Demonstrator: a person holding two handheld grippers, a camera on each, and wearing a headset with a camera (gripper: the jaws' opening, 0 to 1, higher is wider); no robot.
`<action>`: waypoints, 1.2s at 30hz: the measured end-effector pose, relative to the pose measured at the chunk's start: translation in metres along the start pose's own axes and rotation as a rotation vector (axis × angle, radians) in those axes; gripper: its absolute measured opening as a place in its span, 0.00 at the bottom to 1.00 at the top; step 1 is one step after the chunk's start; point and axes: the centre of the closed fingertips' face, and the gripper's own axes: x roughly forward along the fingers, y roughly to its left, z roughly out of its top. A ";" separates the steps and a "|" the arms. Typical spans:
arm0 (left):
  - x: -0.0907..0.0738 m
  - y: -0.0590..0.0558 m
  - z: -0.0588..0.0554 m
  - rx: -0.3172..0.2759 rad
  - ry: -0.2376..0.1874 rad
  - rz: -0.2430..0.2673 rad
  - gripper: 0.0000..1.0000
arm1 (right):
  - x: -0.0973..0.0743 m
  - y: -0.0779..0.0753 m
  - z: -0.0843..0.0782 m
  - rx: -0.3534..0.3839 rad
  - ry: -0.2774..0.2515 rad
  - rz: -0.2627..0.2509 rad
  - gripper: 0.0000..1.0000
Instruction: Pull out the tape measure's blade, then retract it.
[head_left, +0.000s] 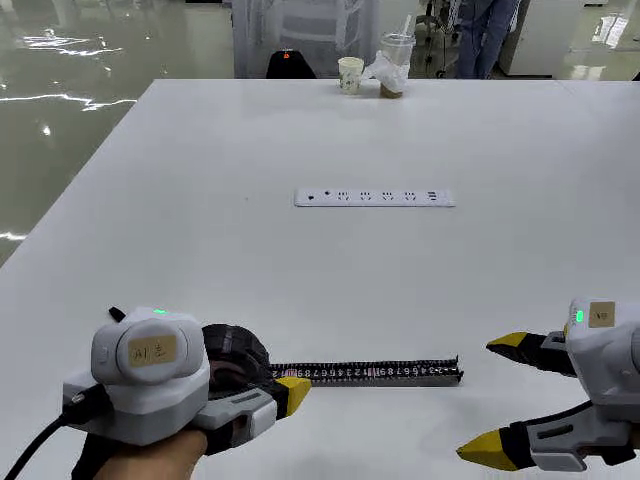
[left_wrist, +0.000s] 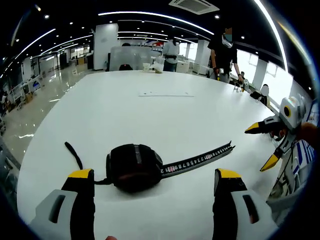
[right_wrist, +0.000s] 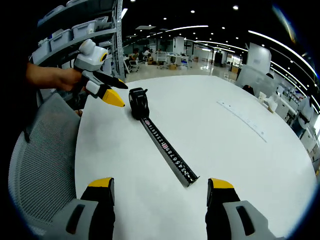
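Head view shows the tape measure on the table, its blade drawn out rightward. The left gripper is wide open astride it, clamping nothing, apparently ready to steady it. The right gripper, wide open and empty, sits near the blade tip.

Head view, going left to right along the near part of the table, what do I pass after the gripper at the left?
Tape measure case → its pulled-out blade, lying flat on the table → right gripper, jaws open.
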 end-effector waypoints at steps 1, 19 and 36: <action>0.001 0.001 0.000 0.000 0.003 0.002 0.97 | 0.001 -0.002 -0.001 -0.002 0.003 0.005 0.74; 0.017 0.010 0.003 -0.040 0.006 0.031 0.89 | 0.021 -0.025 -0.013 -0.074 0.047 0.074 0.54; 0.032 0.020 0.000 -0.095 0.023 0.081 0.74 | 0.036 -0.043 -0.022 -0.136 0.080 0.112 0.39</action>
